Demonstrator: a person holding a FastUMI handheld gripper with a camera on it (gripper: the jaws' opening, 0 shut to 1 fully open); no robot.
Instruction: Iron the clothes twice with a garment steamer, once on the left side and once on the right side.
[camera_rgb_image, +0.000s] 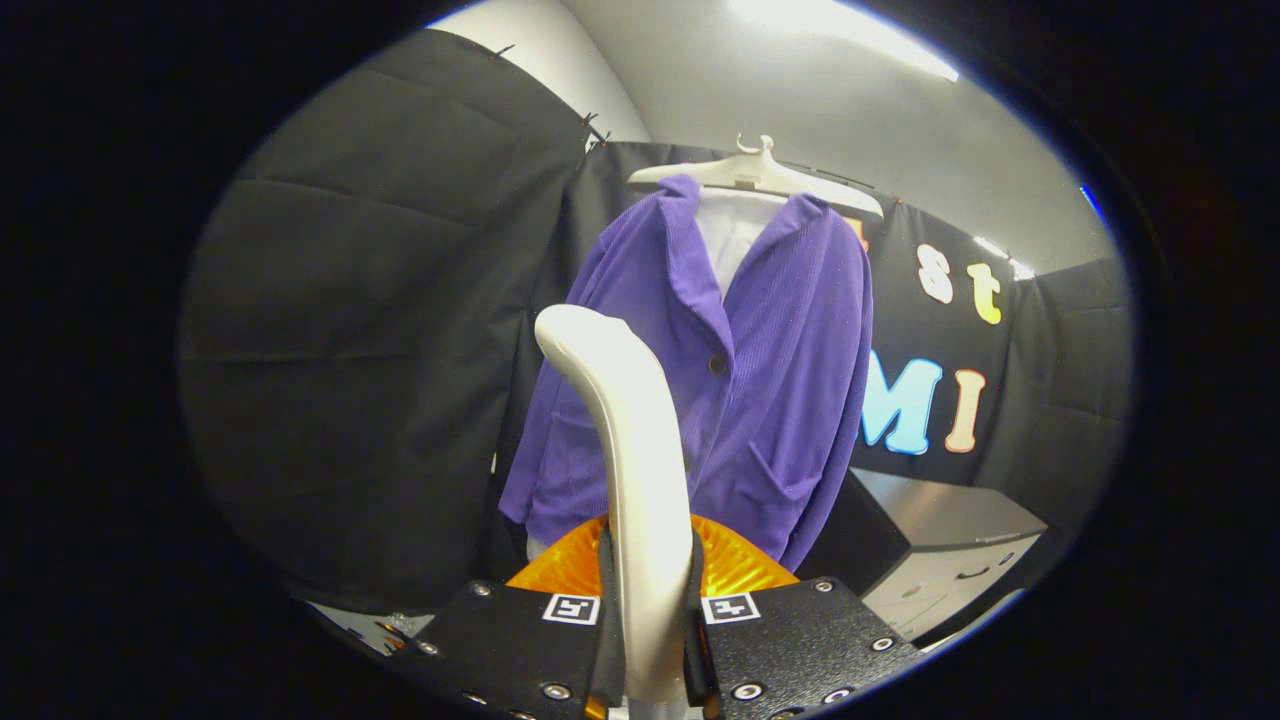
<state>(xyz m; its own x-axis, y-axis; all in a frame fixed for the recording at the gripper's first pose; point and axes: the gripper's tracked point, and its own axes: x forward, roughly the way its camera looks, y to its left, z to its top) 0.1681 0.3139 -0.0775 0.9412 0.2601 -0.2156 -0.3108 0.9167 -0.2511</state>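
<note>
Holding the steamer (640, 500) by its smooth white curved handle, the tongs (650, 625) pinch it from both sides. Steamer head sits short of the jacket (770, 400), apart from the cloth, so neither pass looks started; left and right sides both remain, as I judge it. Left of the jacket: quilted black cloth wall. Jacket: purple, finely ribbed, soft drape, buttoned, patch pockets, on a white plastic hanger (755, 175). Below it, the steamer's orange ribbed translucent body. Right of the jacket: grey cabinet (950, 540).
</note>
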